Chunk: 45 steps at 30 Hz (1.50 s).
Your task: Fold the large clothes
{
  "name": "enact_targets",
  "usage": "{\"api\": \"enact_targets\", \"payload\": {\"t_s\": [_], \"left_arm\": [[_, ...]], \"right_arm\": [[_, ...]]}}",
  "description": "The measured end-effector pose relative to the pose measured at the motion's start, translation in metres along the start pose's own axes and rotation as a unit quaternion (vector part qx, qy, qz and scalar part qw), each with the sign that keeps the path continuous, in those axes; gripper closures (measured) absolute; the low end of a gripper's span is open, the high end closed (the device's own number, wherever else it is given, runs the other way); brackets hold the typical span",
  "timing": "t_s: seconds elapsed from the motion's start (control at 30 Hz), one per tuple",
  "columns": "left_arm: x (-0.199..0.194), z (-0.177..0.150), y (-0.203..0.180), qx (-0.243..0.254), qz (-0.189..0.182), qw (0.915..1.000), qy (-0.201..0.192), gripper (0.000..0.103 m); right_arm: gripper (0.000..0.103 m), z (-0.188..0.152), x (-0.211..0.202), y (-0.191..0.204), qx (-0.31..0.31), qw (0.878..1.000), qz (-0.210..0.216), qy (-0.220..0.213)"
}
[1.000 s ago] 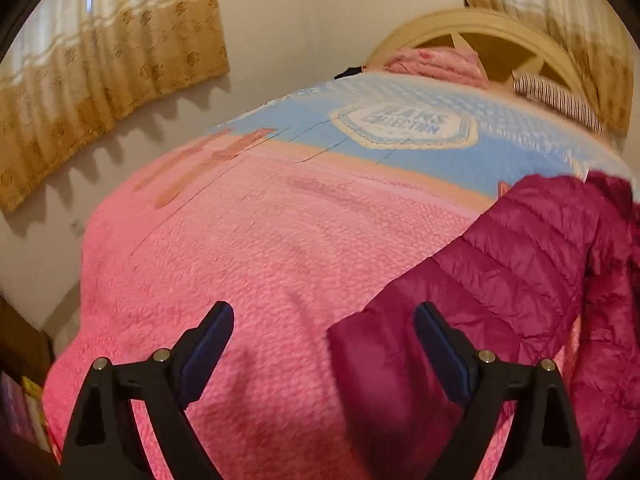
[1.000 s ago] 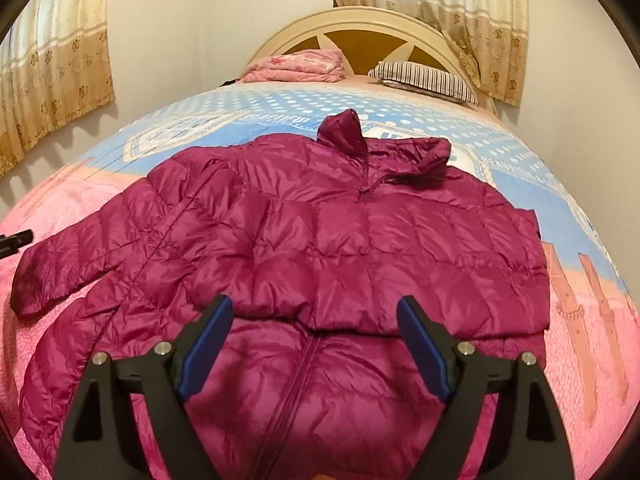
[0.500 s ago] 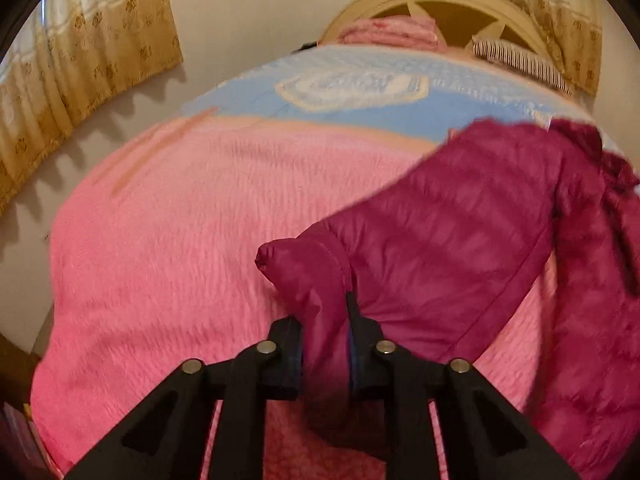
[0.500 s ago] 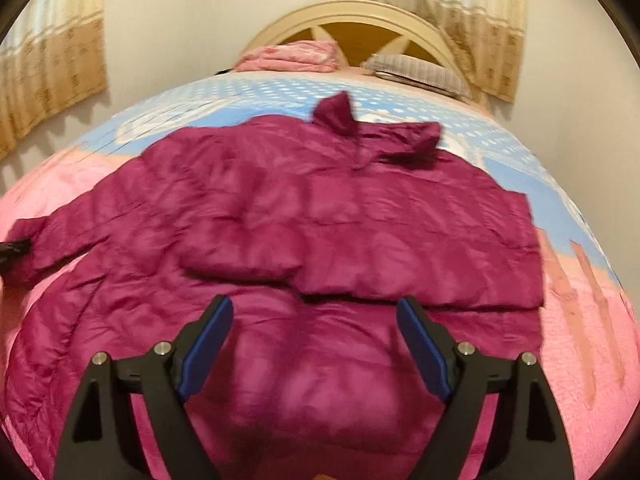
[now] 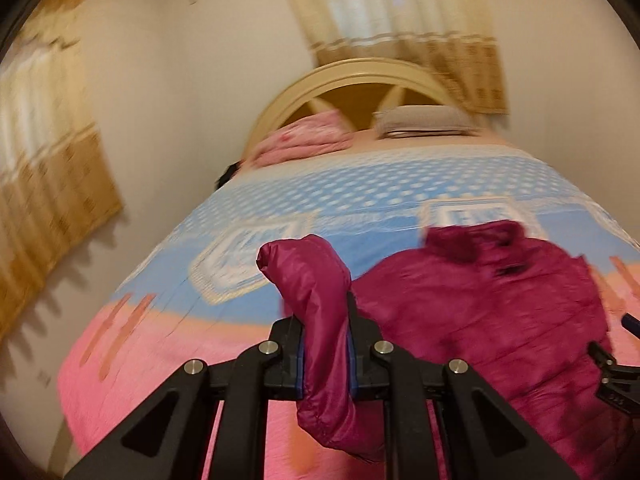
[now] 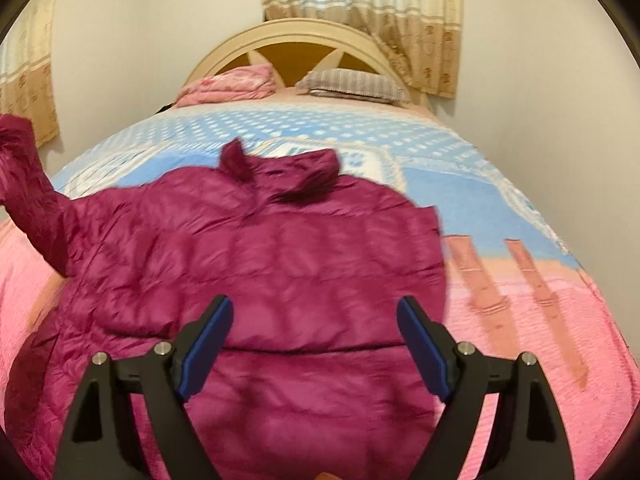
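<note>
A magenta puffer jacket point(image 6: 256, 264) lies front up on the bed, collar toward the headboard. My left gripper point(image 5: 325, 344) is shut on the jacket's left sleeve point(image 5: 316, 292) and holds it lifted off the bed; the cuff end hangs over the fingers. The raised sleeve shows at the far left of the right wrist view point(image 6: 28, 184). The jacket body lies to the right in the left wrist view point(image 5: 500, 320). My right gripper point(image 6: 314, 340) is open and empty, just above the jacket's lower front. It also shows at the right edge of the left wrist view point(image 5: 624, 360).
The bed has a pink and blue quilted cover point(image 6: 540, 320). A folded pink blanket point(image 6: 228, 86) and a striped pillow point(image 6: 352, 84) lie by the cream headboard point(image 6: 304, 36). Curtains point(image 5: 44, 168) hang on the left wall and behind the bed.
My left gripper shut on the sleeve cuff, then lifted it up and swung toward the jacket body. My right gripper stayed open and moved a little nearer over the jacket.
</note>
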<state>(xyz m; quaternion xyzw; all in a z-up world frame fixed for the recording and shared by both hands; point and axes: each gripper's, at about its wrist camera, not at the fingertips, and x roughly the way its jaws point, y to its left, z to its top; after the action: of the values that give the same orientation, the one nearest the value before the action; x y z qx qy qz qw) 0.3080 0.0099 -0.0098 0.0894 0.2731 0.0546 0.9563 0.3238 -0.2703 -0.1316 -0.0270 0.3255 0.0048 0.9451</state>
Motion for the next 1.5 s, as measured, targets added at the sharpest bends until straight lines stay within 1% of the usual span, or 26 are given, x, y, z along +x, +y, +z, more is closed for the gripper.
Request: {"api": "enact_targets", "payload": {"t_s": [0.17, 0.27, 0.4, 0.47, 0.5, 0.57, 0.63, 0.7, 0.73, 0.77, 0.87, 1.0, 1.17, 1.33, 1.43, 1.5], "left_arm": [[0.000, 0.011, -0.085, 0.052, -0.045, 0.9976, -0.002, 0.088], [0.003, 0.007, -0.136, 0.082, -0.067, 0.9944, 0.005, 0.088], [0.011, -0.006, -0.195, 0.121, -0.081, 0.9893, 0.012, 0.088], [0.017, -0.014, -0.220, 0.139, -0.082, 0.9868, 0.016, 0.086], [0.019, -0.020, -0.232, 0.145, -0.086, 0.9854, 0.020, 0.084], [0.023, -0.028, -0.251, 0.153, -0.098, 0.9830, 0.025, 0.068], [0.024, -0.035, -0.269, 0.161, -0.097, 0.9820, 0.020, 0.027], [0.018, -0.037, -0.278, 0.166, -0.096, 0.9814, 0.000, 0.016], [0.014, -0.038, -0.282, 0.171, -0.098, 0.9805, -0.009, 0.013], [0.012, -0.038, -0.285, 0.175, -0.100, 0.9794, -0.010, 0.012], [0.010, -0.038, -0.288, 0.183, -0.095, 0.9783, -0.016, 0.011], [0.017, -0.031, -0.267, 0.174, -0.076, 0.9817, -0.017, 0.011], [0.029, -0.023, -0.221, 0.144, -0.047, 0.9883, -0.015, 0.011], [0.049, -0.023, -0.173, 0.129, -0.011, 0.9916, -0.007, 0.011], [0.066, -0.025, -0.133, 0.100, 0.009, 0.9949, 0.010, 0.011], [0.077, -0.027, -0.107, 0.077, 0.025, 0.9965, 0.020, 0.011]], "right_arm": [[0.015, 0.001, -0.009, -0.045, 0.029, 0.999, -0.027, -0.010], [0.015, -0.006, -0.013, -0.071, 0.051, 0.998, -0.041, -0.009], [0.015, -0.015, -0.012, -0.101, 0.068, 0.996, -0.058, 0.001], [0.015, -0.020, -0.010, -0.116, 0.079, 0.995, -0.065, 0.004], [0.015, -0.022, -0.010, -0.122, 0.086, 0.994, -0.068, 0.006], [0.015, -0.027, -0.009, -0.134, 0.098, 0.992, -0.072, 0.010], [0.015, -0.033, -0.008, -0.141, 0.104, 0.992, -0.076, 0.016], [0.015, -0.038, -0.006, -0.148, 0.105, 0.991, -0.078, 0.022], [0.015, -0.040, -0.004, -0.151, 0.107, 0.991, -0.080, 0.025], [0.015, -0.042, -0.003, -0.154, 0.110, 0.990, -0.081, 0.028], [0.015, -0.046, 0.002, -0.159, 0.121, 0.989, -0.077, 0.036], [0.015, -0.042, 0.004, -0.154, 0.122, 0.990, -0.068, 0.035], [0.015, -0.028, 0.004, -0.132, 0.107, 0.993, -0.048, 0.029], [0.015, -0.012, 0.006, -0.099, 0.085, 0.996, -0.027, 0.025], [0.013, -0.004, 0.006, -0.079, 0.079, 0.997, -0.005, 0.021], [0.010, 0.002, 0.007, -0.065, 0.076, 0.997, 0.014, 0.019]]}}
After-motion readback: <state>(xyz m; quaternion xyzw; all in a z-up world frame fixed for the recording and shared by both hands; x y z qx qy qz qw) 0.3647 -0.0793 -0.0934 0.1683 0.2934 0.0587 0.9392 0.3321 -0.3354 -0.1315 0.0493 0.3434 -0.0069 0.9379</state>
